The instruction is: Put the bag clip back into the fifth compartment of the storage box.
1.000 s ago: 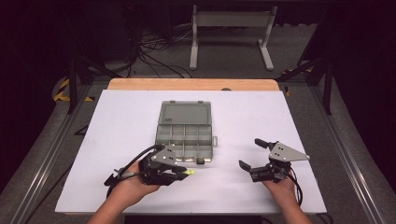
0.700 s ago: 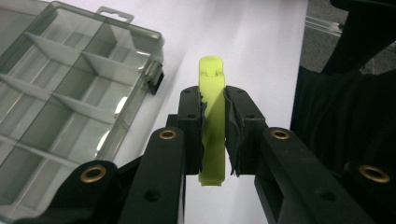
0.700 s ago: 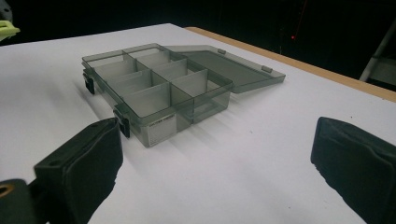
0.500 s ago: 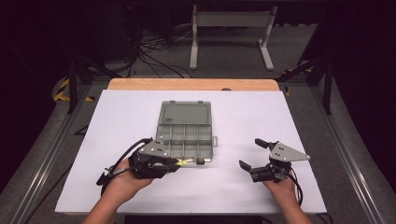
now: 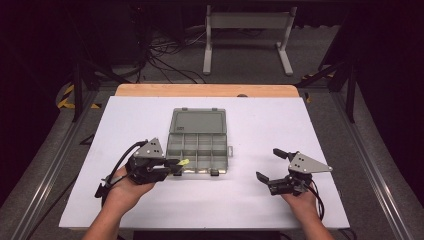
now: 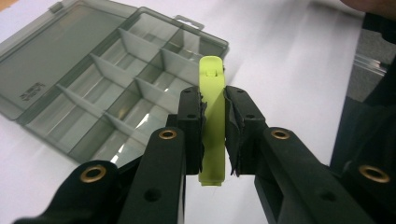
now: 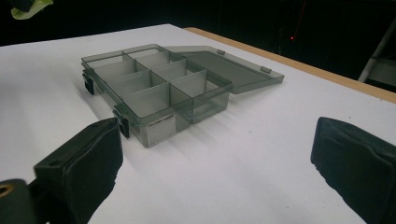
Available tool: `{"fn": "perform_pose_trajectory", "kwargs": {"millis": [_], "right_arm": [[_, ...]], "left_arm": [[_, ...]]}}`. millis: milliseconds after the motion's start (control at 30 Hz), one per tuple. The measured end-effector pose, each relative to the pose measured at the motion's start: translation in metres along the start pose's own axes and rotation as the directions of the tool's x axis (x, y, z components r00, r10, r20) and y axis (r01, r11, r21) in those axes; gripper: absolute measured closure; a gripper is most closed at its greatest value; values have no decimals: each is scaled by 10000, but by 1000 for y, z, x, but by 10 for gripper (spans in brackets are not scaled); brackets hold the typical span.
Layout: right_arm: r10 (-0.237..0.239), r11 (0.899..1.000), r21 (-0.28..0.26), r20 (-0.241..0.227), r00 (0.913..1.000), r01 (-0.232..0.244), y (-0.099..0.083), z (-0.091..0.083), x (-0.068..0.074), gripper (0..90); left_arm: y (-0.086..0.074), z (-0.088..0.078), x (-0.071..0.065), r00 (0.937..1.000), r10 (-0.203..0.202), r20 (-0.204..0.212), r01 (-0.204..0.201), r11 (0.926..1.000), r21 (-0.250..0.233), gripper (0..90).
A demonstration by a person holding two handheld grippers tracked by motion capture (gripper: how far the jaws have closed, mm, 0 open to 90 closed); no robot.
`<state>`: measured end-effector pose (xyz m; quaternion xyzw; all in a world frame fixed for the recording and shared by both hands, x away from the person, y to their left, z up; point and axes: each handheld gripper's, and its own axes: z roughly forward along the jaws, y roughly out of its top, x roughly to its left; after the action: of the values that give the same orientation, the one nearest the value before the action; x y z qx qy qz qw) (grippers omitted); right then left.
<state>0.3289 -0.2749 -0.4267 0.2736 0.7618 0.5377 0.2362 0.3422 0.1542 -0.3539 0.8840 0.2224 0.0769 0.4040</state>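
Left hand-held gripper (image 6: 214, 135) pinching a green clip (image 6: 212, 121) beside the open box (image 5: 197, 145). Right hand-held gripper (image 5: 272, 165) spread, idle on the desk (image 5: 300, 125). Next, probably: carrying clip over a compartment, then releasing.

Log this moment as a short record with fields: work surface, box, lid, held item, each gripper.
surface: white table
box: grey see-through compartment box, compartments look empty
lid: open, lying flat on the table behind the box
held item: yellow-green plastic piece, clamped between the pads
left gripper: shut on the piece, at the box's left front corner
right gripper: jaws wide apart, nothing between them, right of the box and apart from it
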Motion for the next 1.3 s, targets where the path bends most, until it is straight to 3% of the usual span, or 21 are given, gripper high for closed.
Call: {"fn": "perform_pose_trajectory", "kwargs": {"millis": [200, 500, 833, 1100, 1300], "right_arm": [[-5, 10000, 4, -24, 10000, 5, 0, 0, 0, 30], [-10, 10000, -1, -22, 10000, 10, 0, 0, 0, 29], [4, 10000, 15, -8, 10000, -4, 0, 0, 0, 29], [9, 10000, 45, -39, 10000, -8, 0, 1, 0, 30], [5, 10000, 60, -52, 10000, -4, 0, 2, 1, 29]], "left_arm": [[-4, -4, 8, 9990, -353, -274, 348, 9992, -174, 777], [-13, -11, 21, 9925, -937, -781, 897, 9945, -534, 777], [-25, -11, 39, 9761, -1758, -1277, 1655, 9823, -873, 777], [-30, -8, 48, 9640, -2332, -1279, 2186, 9686, -1186, 777], [-32, 1, 52, 9640, -2371, -1203, 2233, 9676, -1176, 776]]}}
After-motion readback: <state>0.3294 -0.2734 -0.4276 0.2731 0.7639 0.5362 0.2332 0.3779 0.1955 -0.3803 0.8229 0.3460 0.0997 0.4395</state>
